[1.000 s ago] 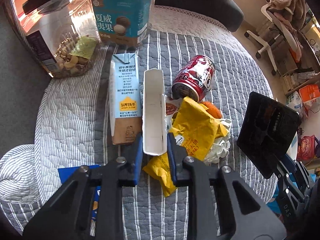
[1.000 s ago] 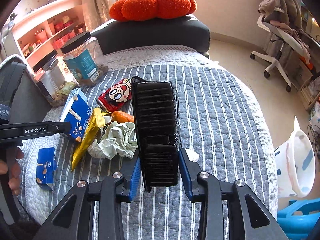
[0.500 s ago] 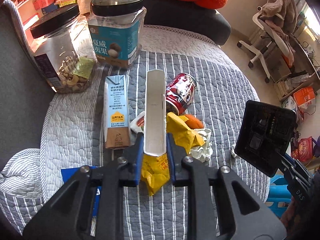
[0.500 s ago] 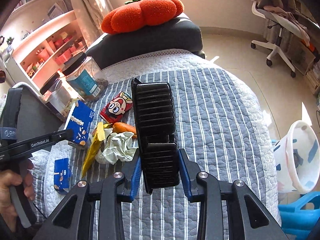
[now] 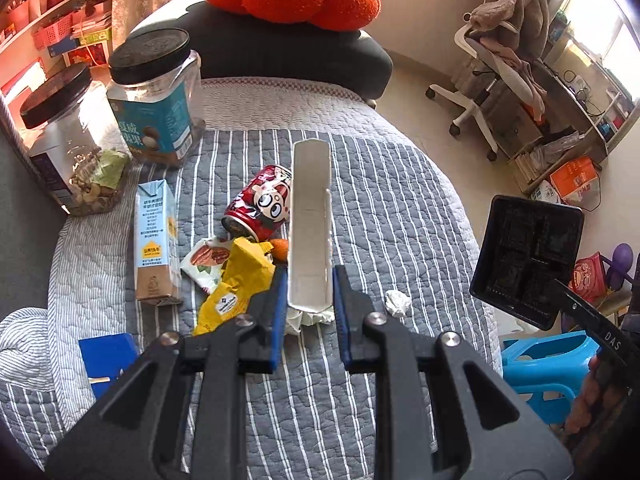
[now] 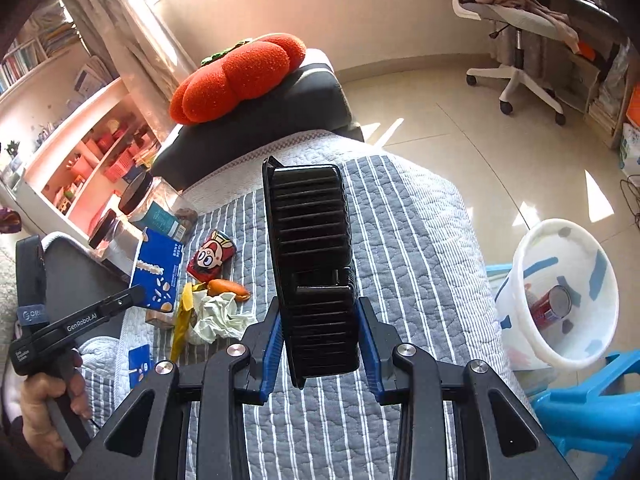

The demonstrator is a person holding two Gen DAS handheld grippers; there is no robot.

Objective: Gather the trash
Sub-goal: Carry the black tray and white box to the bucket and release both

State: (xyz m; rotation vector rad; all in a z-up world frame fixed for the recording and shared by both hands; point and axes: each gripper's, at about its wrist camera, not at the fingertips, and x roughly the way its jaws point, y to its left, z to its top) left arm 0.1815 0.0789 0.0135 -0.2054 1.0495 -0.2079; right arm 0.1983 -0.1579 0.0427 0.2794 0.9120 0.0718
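The left gripper (image 5: 310, 302) is clamping the near end of a long white paper tray (image 5: 310, 224), its jaws drawn in narrow with the blue pads pressing on both sides; the tray is sticking straight out ahead of the jaws, above the striped quilted cover (image 5: 400, 216). Beyond and to the left of those jaws the rest of the trash is lying on the cover: a red drink can (image 5: 262, 204) on its side, a yellow wrapper (image 5: 236, 284), a nut packet (image 5: 208, 262), a tall milk carton (image 5: 156, 240) and a blue packet (image 5: 106, 358). Just below the jaws a crumpled tissue (image 5: 310, 316) is peeking out, and a small paper ball (image 5: 397, 303) is sitting just to their right. The right gripper (image 6: 320, 340) is squeezing a black plastic tray (image 6: 312, 256) on edge, its ribbed underside facing the camera and its jaws partly closed against both flanks. To the right of those jaws, down on the floor, a white bin (image 6: 560, 292) is standing with a red can (image 6: 550, 306) inside. A hand (image 6: 44, 412) is gripping the left tool's handle.
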